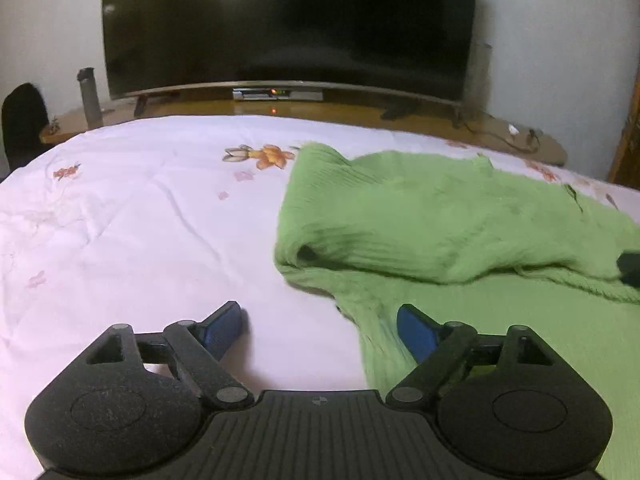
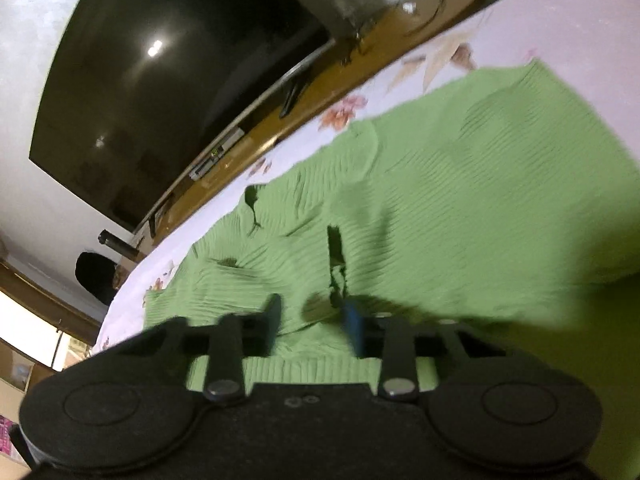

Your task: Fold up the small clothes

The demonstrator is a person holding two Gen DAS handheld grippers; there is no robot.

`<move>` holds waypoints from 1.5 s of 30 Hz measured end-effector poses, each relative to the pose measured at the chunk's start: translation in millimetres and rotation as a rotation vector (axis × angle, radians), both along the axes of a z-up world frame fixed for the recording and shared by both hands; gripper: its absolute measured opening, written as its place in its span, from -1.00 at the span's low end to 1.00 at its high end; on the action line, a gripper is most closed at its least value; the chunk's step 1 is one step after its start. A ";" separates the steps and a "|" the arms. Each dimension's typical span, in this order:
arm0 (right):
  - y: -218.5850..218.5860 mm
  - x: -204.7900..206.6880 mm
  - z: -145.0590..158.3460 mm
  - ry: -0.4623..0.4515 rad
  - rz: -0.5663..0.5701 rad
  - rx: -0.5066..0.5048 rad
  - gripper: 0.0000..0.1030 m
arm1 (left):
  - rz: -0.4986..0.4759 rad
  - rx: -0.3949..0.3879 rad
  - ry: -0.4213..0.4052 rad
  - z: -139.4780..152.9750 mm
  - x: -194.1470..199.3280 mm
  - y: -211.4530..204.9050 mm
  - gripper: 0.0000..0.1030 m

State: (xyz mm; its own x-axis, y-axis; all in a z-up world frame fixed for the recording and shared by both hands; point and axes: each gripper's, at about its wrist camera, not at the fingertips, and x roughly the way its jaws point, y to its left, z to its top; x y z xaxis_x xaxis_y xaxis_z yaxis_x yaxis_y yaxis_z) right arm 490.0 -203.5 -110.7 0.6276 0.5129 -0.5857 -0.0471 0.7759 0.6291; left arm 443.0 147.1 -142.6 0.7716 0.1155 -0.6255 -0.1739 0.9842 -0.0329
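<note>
A green ribbed knit garment [image 1: 432,224] lies partly folded over itself on the white floral bedsheet [image 1: 132,216]. My left gripper [image 1: 320,324] is open and empty, low over the sheet; its right finger [image 1: 416,330] sits over a green sleeve edge, its left finger over bare sheet. In the right wrist view the garment [image 2: 460,184] fills the middle. My right gripper [image 2: 314,314] is tilted and blurred, its jaws apart with green knit between them; whether it grips the knit I cannot tell. A dark tip of it shows at the left view's right edge [image 1: 630,266].
A large dark TV [image 1: 288,24] stands on a wooden shelf [image 1: 360,110] beyond the bed's far edge. A grey bottle [image 1: 90,98] stands at the shelf's left end, beside a dark chair back [image 1: 22,120]. A set-top box [image 1: 276,94] sits under the TV.
</note>
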 end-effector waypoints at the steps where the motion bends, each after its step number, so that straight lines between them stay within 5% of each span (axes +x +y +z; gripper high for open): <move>1: 4.2 3.2 -1.3 0.004 0.001 -0.009 -0.85 | -0.001 0.000 -0.004 1.5 0.1 0.5 0.46; 3: 11.2 4.0 1.6 -0.014 0.006 -0.048 -0.91 | -0.003 0.011 0.003 1.9 9.4 -1.0 0.23; 8: -3.8 -21.1 57.8 -0.239 -0.001 -0.130 -0.92 | -0.049 0.032 0.002 1.0 16.7 -3.4 0.09; 10: -16.1 -35.1 72.8 -0.296 -0.010 -0.179 -0.91 | -0.069 0.026 0.003 3.6 16.0 -3.1 -0.19; 12: -29.7 -33.3 61.7 -0.240 -0.018 -0.262 -0.91 | -0.092 0.024 0.009 8.0 16.1 -4.8 -0.48; 14: -42.7 -17.7 32.8 -0.062 -0.023 -0.247 -0.91 | -0.127 0.030 0.021 11.2 19.4 -10.0 -0.76; 19: -48.3 -18.5 29.4 -0.068 -0.031 -0.212 -0.91 | -0.144 0.057 0.025 12.7 19.9 -18.1 -0.83; 26: -38.0 -12.9 125.4 -0.428 0.033 -0.262 -0.91 | -0.143 0.025 0.007 10.1 17.7 -13.6 -0.83; 28: -43.9 -19.7 132.6 -0.473 0.047 -0.262 -0.91 | -0.143 0.018 -0.003 8.4 16.0 -11.7 -0.83; 33: -74.5 -19.8 37.4 -0.108 0.014 -0.309 -0.91 | -0.147 0.006 -0.005 7.5 15.9 -8.8 -0.83; 45: -77.8 -38.6 31.3 -0.141 -0.013 -0.260 -0.91 | -0.159 -0.011 -0.010 8.5 14.7 -6.3 -0.83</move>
State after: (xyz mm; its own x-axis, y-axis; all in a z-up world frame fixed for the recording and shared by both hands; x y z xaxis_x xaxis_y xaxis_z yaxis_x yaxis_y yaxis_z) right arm 451.4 -281.3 -79.5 0.7178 0.3483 -0.6028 -0.1089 0.9114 0.3969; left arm 457.8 140.8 -134.1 0.7859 -0.0155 -0.6181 -0.0153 0.9989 -0.0446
